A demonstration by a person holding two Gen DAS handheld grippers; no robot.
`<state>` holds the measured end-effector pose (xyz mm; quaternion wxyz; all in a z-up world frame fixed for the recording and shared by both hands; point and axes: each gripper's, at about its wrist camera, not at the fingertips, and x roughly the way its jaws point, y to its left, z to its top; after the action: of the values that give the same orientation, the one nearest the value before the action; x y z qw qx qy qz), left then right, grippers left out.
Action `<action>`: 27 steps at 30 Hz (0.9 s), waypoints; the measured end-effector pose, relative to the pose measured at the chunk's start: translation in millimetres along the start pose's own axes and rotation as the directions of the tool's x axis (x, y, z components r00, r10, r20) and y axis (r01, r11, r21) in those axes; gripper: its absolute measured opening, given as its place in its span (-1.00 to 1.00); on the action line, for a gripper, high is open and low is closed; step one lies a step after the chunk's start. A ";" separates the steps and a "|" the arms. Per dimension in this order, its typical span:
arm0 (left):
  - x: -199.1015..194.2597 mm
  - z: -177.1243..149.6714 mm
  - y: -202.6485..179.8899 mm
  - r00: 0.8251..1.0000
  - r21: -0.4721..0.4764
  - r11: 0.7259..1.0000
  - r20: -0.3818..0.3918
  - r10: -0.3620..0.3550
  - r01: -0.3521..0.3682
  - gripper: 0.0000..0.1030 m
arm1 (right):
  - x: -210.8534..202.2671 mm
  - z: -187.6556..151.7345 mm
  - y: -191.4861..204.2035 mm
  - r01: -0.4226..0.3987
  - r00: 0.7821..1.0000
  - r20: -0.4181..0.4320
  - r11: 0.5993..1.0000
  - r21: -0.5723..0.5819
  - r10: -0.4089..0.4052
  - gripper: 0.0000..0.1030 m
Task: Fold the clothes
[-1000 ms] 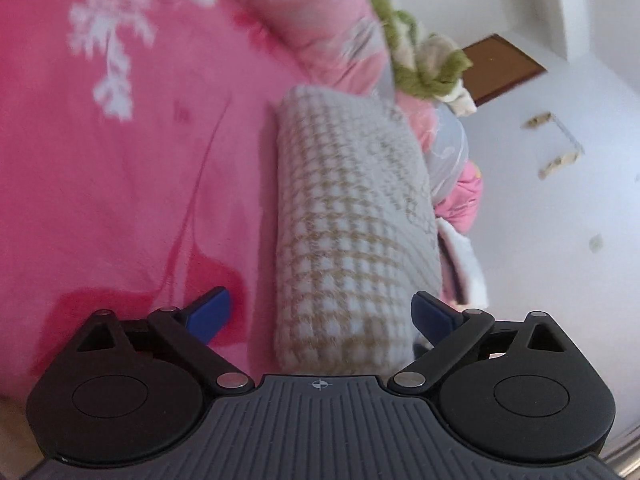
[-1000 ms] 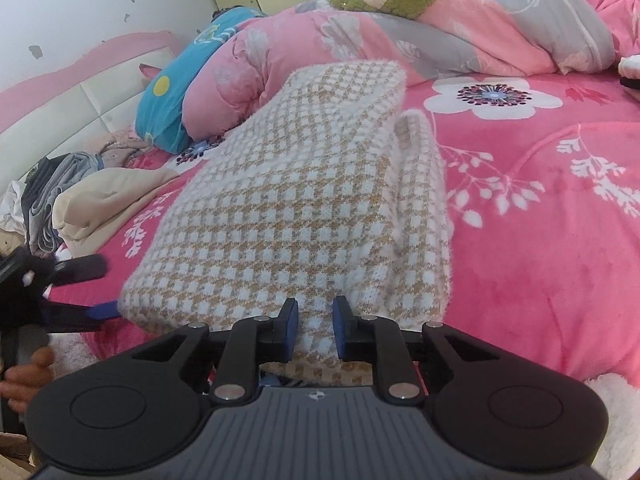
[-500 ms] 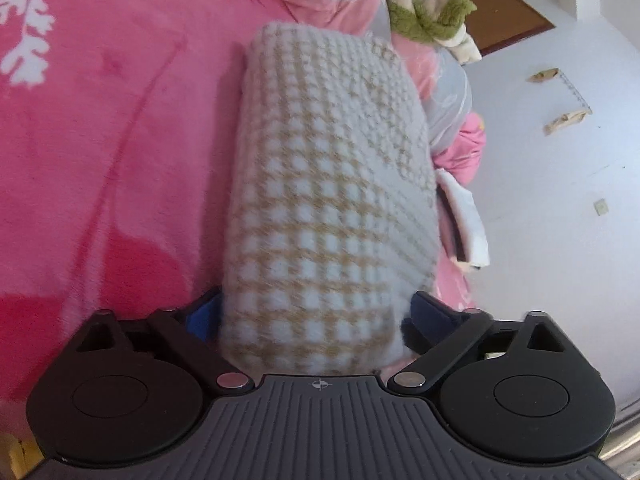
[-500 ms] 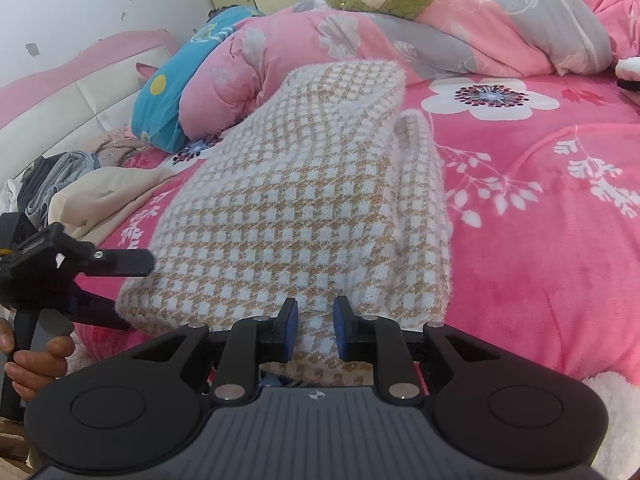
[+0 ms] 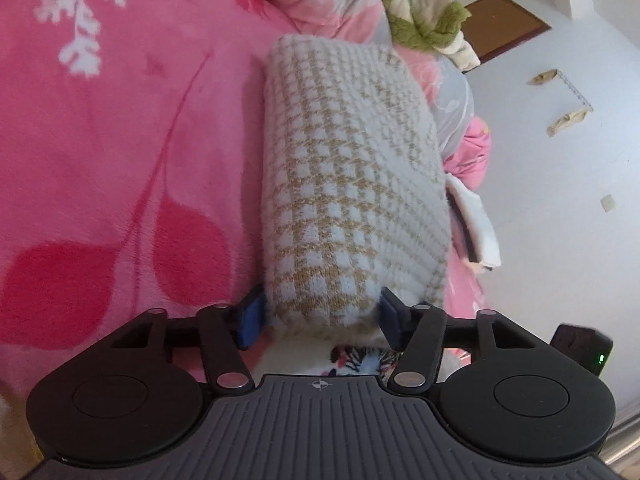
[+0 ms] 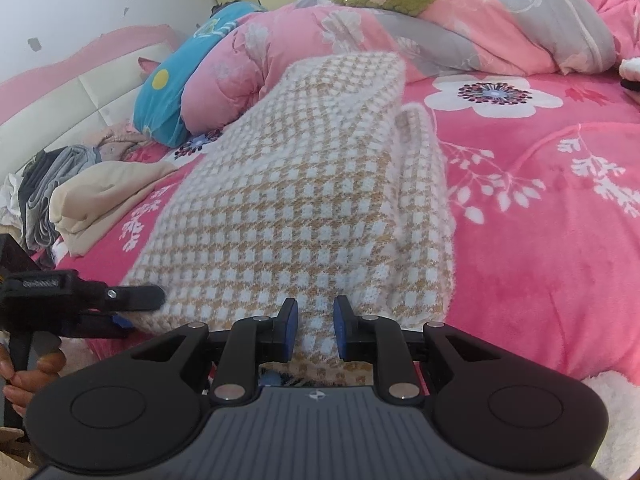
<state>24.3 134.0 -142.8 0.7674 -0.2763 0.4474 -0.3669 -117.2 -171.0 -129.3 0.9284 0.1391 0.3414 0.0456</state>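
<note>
— Pink bed (image 6: 560, 240), quilt (image 6: 500, 28) heaped along the back. Found the sweater (image 6: 288, 208)?

— Lay on the bed as a thick checked slab, already doubled over, with a narrower fold showing along its right side. Reached right up to the bed's near edge.

— And the right hand-held gripper (image 6: 316, 328)?

— Sat at the near hem, pads drawn close with a ridge of knit pinched between them. Looked just the same a second before: same gap, same spot.

— So what changed?

— Only the left hand-held gripper (image 5: 320, 316). Hung wide open a second earlier, short of the sweater's end. Half a second on, slid up so that the end sat between the spread pads. Now narrowed down to the slab's thickness, one pad pressed against each side of it. From the right camera, showed up at the sweater's left near corner, one finger above the knit and one below.

— Meaning for the folding?

— Probably put both near corners in a grip, which would suit lifting that edge for one more fold, or carrying the slab off as finished. Could not be settled from this alone.

— Any risk?

— Bulky, fuzzy knit; might slip or sag open if raised unevenly.
</note>
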 end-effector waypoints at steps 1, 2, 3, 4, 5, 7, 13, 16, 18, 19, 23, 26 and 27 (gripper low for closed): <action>-7.0 -0.8 -4.3 0.999 0.023 1.000 0.032 0.018 -0.019 0.24 | 0.1 0.0 0.1 0.000 1.000 -0.002 1.000 -0.002 0.000 -0.61; -14.0 -1.6 -8.6 0.997 0.045 0.998 0.064 0.036 -0.039 0.27 | 0.2 0.1 0.3 0.000 1.000 -0.003 1.000 -0.003 0.000 -0.61; -20.6 -2.2 -13.5 0.994 0.069 0.996 0.098 0.052 -0.059 0.27 | 0.4 0.1 0.4 0.000 1.000 -0.005 1.000 -0.005 0.000 -0.61; -24.9 -1.8 -21.3 0.988 0.110 0.991 0.140 0.063 -0.078 0.27 | 0.4 0.2 1.5 0.003 1.000 -0.006 1.000 -0.011 -0.003 -0.61; -29.3 -1.4 -29.1 0.981 0.150 0.984 0.183 0.071 -0.100 0.29 | 0.4 0.4 2.6 0.007 1.000 -0.006 1.000 -0.017 -0.007 -0.59; -31.5 -1.9 -49.2 0.962 0.250 0.957 0.263 0.076 -0.144 0.32 | 0.4 0.6 4.9 0.013 1.000 -0.007 0.999 -0.029 -0.013 -0.58; 27.8 -36.6 -108.3 0.906 0.629 0.661 0.363 0.217 -0.410 0.46 | -7.0 12.6 15.6 0.037 0.999 -0.006 0.997 -0.060 -0.038 -0.57; 48.9 -56.6 -105.4 0.861 0.657 0.557 0.407 0.306 -0.508 0.46 | -22.9 37.8 27.3 0.033 0.996 0.087 0.993 -0.111 -0.023 -0.57; 43.1 -54.2 -99.3 0.865 0.631 0.593 0.399 0.304 -0.500 0.47 | -26.8 56.1 35.5 0.050 0.986 0.168 0.986 -0.158 -0.023 -0.57; 40.5 -53.0 -96.4 0.867 0.618 0.610 0.395 0.303 -0.495 0.47 | -24.4 62.2 36.8 0.067 0.981 0.190 0.983 -0.171 -0.034 -0.57; 39.2 -48.5 -86.9 0.882 0.570 0.677 0.359 0.305 -0.466 0.51 | 32.1 63.9 17.4 0.110 0.991 0.097 0.980 -0.166 -0.095 -0.59; 40.4 -44.2 -85.4 0.888 0.548 0.703 0.350 0.299 -0.453 0.53 | 48.2 57.0 3.7 0.083 0.993 0.094 0.983 -0.163 -0.068 -0.61; 39.3 -43.1 -84.0 0.890 0.543 0.710 0.348 0.295 -0.448 0.55 | 44.3 66.7 8.0 0.091 0.994 0.067 0.982 -0.164 -0.081 -0.61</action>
<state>-27.6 49.5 -117.8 0.9202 0.0409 0.2570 -0.2925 -40.2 -170.5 -105.9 0.9478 0.0471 0.3139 0.0296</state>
